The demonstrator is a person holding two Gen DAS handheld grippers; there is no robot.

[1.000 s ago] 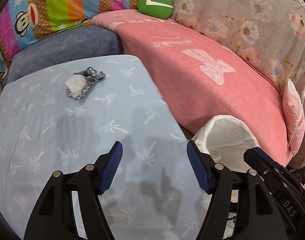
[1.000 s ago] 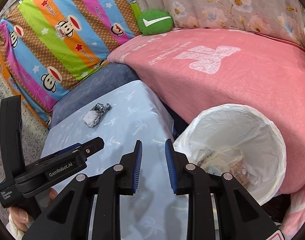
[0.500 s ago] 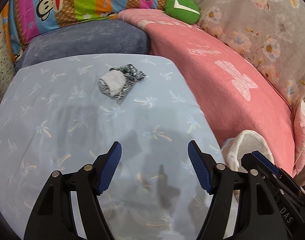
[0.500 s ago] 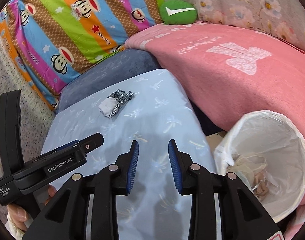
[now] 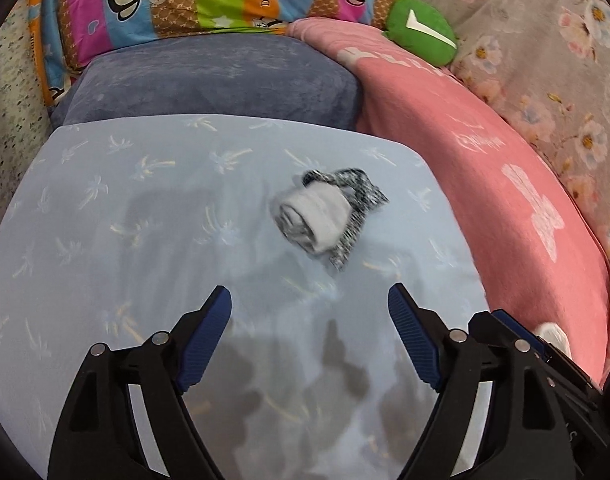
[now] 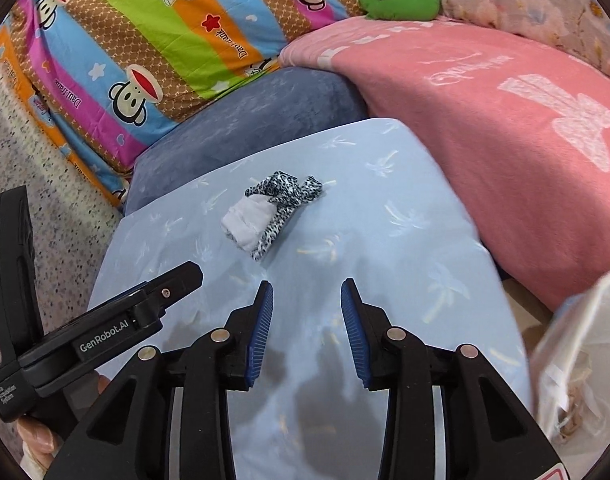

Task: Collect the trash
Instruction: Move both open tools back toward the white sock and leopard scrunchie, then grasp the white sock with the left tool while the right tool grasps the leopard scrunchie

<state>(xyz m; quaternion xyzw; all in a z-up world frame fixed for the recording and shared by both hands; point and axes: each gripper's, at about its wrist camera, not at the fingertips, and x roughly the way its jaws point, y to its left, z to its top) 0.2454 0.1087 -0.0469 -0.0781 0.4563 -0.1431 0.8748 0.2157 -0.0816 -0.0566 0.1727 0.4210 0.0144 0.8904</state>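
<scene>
We are closing on the crumpled wad (image 5: 325, 216), now lying just ahead of our spread left gripper (image 5: 309, 340); both grippers' jaws have just been opening, the right gripper (image 6: 307, 328) empty too, so pickup looks next.

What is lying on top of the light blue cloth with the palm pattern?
On the light blue cloth lies one small bundle: a white wad with a black-and-white spotted strip wrapped beside it. What the cloth covers underneath cannot be seen.

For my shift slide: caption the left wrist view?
Open left tongs approach a rolled white wad with leopard-print strip on the pale blue sheet.
</scene>
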